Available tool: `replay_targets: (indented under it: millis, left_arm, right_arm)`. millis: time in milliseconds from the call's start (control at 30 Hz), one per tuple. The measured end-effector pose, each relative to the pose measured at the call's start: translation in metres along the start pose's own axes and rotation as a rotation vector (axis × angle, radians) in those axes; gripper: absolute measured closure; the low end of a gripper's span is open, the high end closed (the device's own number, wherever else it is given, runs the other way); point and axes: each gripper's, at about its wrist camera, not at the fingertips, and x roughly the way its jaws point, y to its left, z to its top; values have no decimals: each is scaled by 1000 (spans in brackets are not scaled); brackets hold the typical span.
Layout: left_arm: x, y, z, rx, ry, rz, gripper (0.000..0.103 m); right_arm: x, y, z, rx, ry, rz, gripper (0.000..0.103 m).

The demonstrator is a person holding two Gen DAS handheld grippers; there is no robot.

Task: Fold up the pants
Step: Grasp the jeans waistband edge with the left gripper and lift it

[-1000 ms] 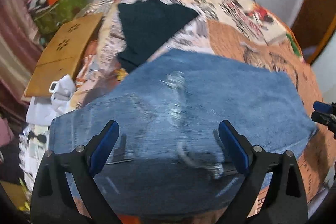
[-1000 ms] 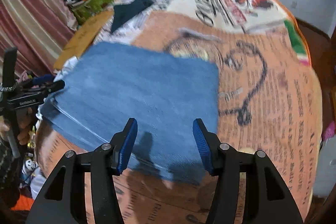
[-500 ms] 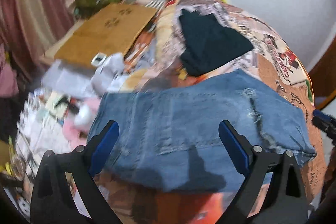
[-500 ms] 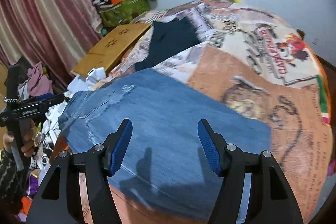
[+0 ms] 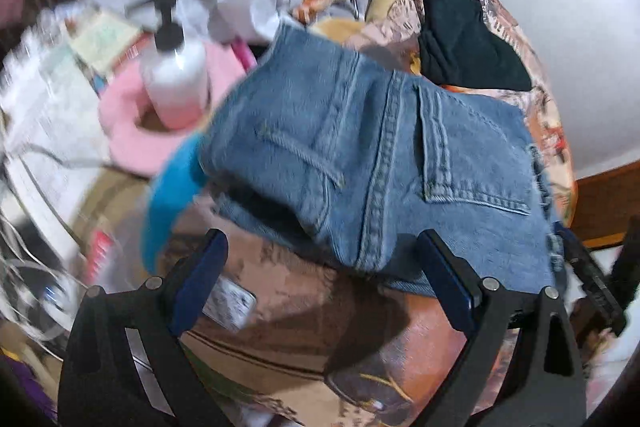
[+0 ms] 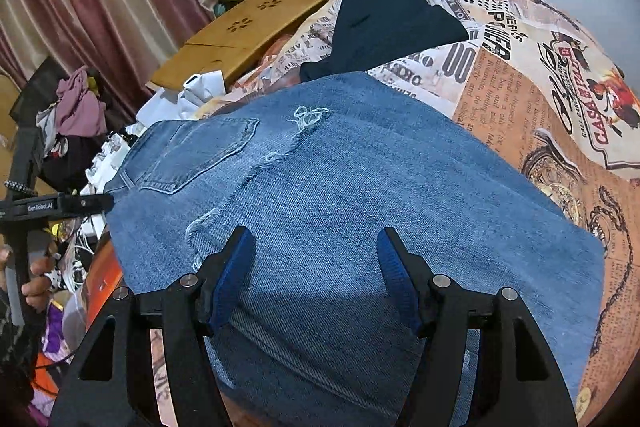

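The right tongs (image 6: pixel 316 275) are seen spread just above the folded denim pants (image 6: pixel 360 195), nothing pinched between their ribbed blue pads; their jaws have just been opening. The left tongs (image 5: pixel 320 279) are likewise spread and empty, held over the near edge of the pants (image 5: pixel 380 155), beside a thick stitched seam. The pants are laid folded on a bed, on a printed bedspread (image 6: pixel 560 115) patterned like old newspaper. A patch pocket (image 6: pixel 200 155) and frayed, pale threads along a raw hem (image 6: pixel 256 163) are shown. Open bedspread is left to the right of the denim. "CASA" can be read on the print. Beyond the pants a dark folded garment (image 6: pixel 384 27) is laid, and a wooden board (image 6: pixel 248 31) with cut-out flower shapes at the bed's left edge.
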Motion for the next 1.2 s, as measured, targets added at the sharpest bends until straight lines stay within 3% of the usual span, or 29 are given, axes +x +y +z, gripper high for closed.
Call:
replay_targets:
  millis: [100, 300, 433, 467, 533, 633, 700, 800, 933, 1100, 1200]
  left_arm:
    - [10, 5, -3, -52, 61, -103, 6]
    - [28, 11, -2, -115, 98, -210, 3]
    - [35, 14, 8, -125, 70, -240, 3]
    - [37, 15, 12, -131, 60, -233, 4]
    - [40, 13, 20, -120, 37, -179, 22]
    - [41, 11, 29, -121, -3, -124, 38]
    - [37, 6, 32, -94, -36, -93, 44]
    - [26, -4, 37, -34, -84, -8, 71]
    - [1, -20, 48, 37, -143, 29, 78]
    - [-39, -72, 61, 160, -276, 78, 80]
    - [-65, -107, 62, 228, -343, 50, 81]
  right_arm:
    - [0, 0, -1, -4, 1, 6, 41]
    - [2, 2, -1, -6, 4, 8, 41]
    - [3, 1, 0, -5, 3, 13, 41]
    - [3, 2, 0, -5, 3, 13, 41]
    - [3, 1, -1, -5, 3, 12, 41]
    - [3, 2, 0, 1, 2, 12, 41]
    - [2, 0, 0, 9, 0, 11, 41]
    - [-2, -2, 0, 24, -2, 11, 41]
    - [-19, -13, 0, 52, -26, 1, 41]
    - [-48, -35, -9, 61, -75, -59, 41]
    - [-56, -49, -16, 51, -67, -116, 41]
